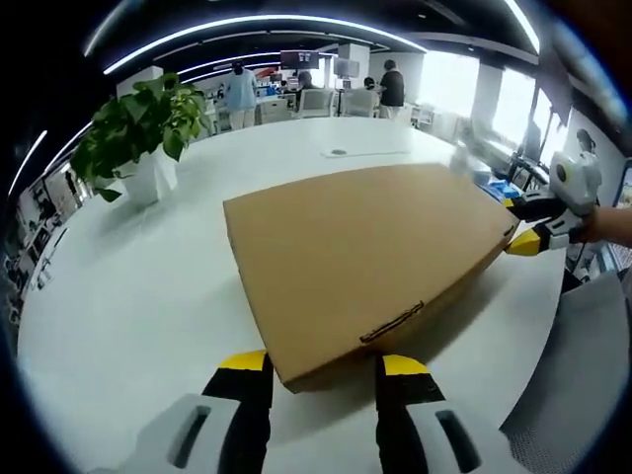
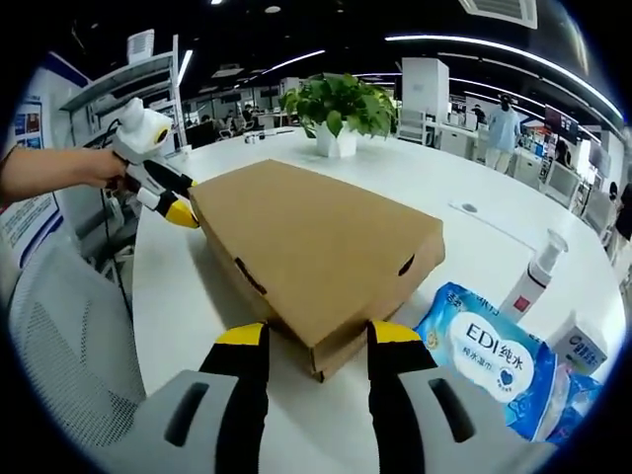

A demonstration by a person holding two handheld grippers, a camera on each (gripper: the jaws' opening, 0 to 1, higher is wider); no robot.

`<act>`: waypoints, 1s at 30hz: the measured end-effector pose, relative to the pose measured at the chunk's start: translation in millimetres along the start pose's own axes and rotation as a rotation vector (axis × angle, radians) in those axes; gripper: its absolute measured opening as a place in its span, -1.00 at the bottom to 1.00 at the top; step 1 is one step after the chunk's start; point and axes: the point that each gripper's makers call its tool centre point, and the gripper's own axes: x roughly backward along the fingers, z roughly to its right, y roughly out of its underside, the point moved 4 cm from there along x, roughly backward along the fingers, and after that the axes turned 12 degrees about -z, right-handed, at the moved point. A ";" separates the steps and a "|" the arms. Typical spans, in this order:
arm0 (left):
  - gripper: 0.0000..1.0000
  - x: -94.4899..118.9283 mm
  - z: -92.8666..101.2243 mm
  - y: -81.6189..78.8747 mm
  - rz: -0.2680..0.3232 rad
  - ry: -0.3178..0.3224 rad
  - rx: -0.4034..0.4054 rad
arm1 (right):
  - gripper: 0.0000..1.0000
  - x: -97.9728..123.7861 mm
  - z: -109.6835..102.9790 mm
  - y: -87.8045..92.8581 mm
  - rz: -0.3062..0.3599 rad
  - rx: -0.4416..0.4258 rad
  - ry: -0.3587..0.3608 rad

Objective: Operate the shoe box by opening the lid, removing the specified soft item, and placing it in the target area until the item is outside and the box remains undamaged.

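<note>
A closed brown cardboard shoe box [image 1: 365, 257] lies flat on the white table [image 1: 128, 296], its lid down. My left gripper [image 1: 324, 363] is open, its yellow-tipped jaws on either side of the box's near corner. At the box's right corner I see the right gripper [image 1: 525, 240], held by a hand. In the right gripper view the box [image 2: 316, 247] points another corner at me, and my right gripper [image 2: 308, 334] stands open astride that corner. The left gripper [image 2: 178, 210] touches the box's far left corner there.
A potted plant [image 1: 143, 133] [image 2: 341, 104] stands on the table behind the box. A blue wet-wipe pack [image 2: 489, 360], a white pump bottle [image 2: 533, 276] and a small white carton [image 2: 581, 346] lie right of the box. A grey chair [image 2: 59, 326] sits by the table edge. People stand far off.
</note>
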 end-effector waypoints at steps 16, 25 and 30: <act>-0.18 -13.3 -9.9 -22.6 0.008 0.010 0.000 | -0.27 -10.7 25.4 -12.7 -0.014 0.002 0.003; -0.18 -19.9 -15.5 -35.6 0.002 0.016 -0.008 | -0.27 -14.7 34.9 -18.6 -0.019 0.001 0.010; -0.18 -21.1 -16.4 -38.2 0.005 0.020 -0.007 | -0.27 -15.3 38.4 -19.8 -0.021 0.001 0.011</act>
